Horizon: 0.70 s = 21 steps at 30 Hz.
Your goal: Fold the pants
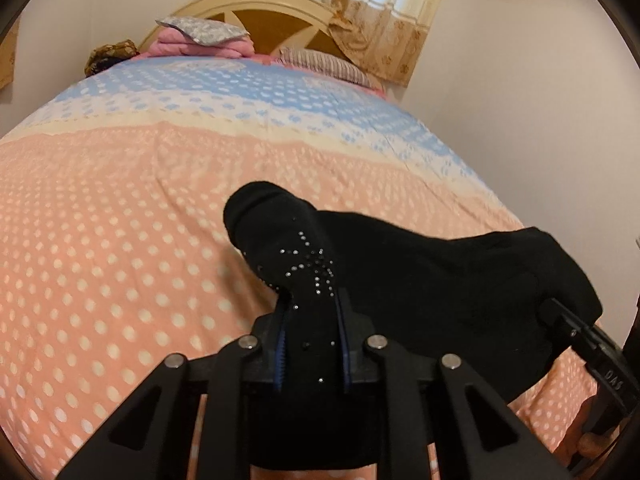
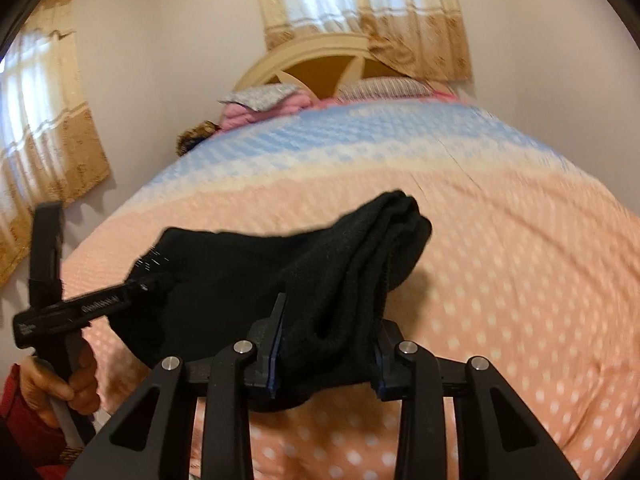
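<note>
Black pants [image 1: 400, 272] hang bunched btwn both claws, raised off the bedspread [image 1: 120, 240]. Left gripper [image 1: 312, 320] is clamped tight on a narrow fold w/ a rhinestone star [image 1: 312, 264] just ahead of its tips; cloth runs back btwn the jaws toward the cam. Off to its right side the fabric stretches over to the right gripper [image 1: 576, 320], whose tips are buried in the cloth.

Right wrist view: right gripper [image 2: 328, 344] grips a thick multi-layer wad, jaws standing apart around it, pads pressing both sides. Wad sticks out ahead of the tips. To its left, left gripper [image 2: 132, 292] pinches the other end; a hand [image 2: 68, 384] holds its handle. Beyond both claws: headboard [image 2: 320, 64], pillows [image 2: 384, 88], curtains [image 2: 360, 8].
</note>
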Available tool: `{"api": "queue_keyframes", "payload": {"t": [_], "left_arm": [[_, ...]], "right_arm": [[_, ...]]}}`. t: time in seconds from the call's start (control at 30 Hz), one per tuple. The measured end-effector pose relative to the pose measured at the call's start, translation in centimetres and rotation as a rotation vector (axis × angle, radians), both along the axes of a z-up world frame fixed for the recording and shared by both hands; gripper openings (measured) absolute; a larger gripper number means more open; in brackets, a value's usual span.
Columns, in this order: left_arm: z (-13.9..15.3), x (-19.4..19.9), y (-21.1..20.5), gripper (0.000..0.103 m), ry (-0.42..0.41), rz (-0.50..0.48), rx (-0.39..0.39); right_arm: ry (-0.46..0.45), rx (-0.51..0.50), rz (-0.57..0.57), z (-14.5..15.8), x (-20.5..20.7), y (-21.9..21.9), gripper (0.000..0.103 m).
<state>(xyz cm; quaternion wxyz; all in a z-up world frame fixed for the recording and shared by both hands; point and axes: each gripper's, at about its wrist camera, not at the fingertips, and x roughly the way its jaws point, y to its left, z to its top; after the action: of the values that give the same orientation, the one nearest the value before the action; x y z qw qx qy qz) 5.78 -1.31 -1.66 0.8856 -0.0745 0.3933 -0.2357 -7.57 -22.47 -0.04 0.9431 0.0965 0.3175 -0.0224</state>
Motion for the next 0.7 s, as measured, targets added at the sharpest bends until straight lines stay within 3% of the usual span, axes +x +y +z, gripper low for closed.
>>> {"api": "queue_keyframes", "payload": {"t": [0.23,0.5,0.6,0.7], "left_arm": [[2.6,3.5,4.0,0.021,-0.092,0.121,0.020],[3.7,11.9,8.0,0.021,-0.219,0.279,0.136],[2.3,14.9,8.5,0.021,-0.208,0.319,0.206],[-1.1,17.2,9.4,0.021,-0.091,0.353,0.247]], "right_arm": [[-0.074,-0.035,0.157,3.0,5.9,3.5,0.035],[-0.143,-0.131,0.280,2.8,18.4,8.9,0.035],[-0.109,-0.171,0.285,1.0,24.2,10.2,0.035],[0.010,-0.138,0.276,-2.7,29.2,10.2,0.035]]}}
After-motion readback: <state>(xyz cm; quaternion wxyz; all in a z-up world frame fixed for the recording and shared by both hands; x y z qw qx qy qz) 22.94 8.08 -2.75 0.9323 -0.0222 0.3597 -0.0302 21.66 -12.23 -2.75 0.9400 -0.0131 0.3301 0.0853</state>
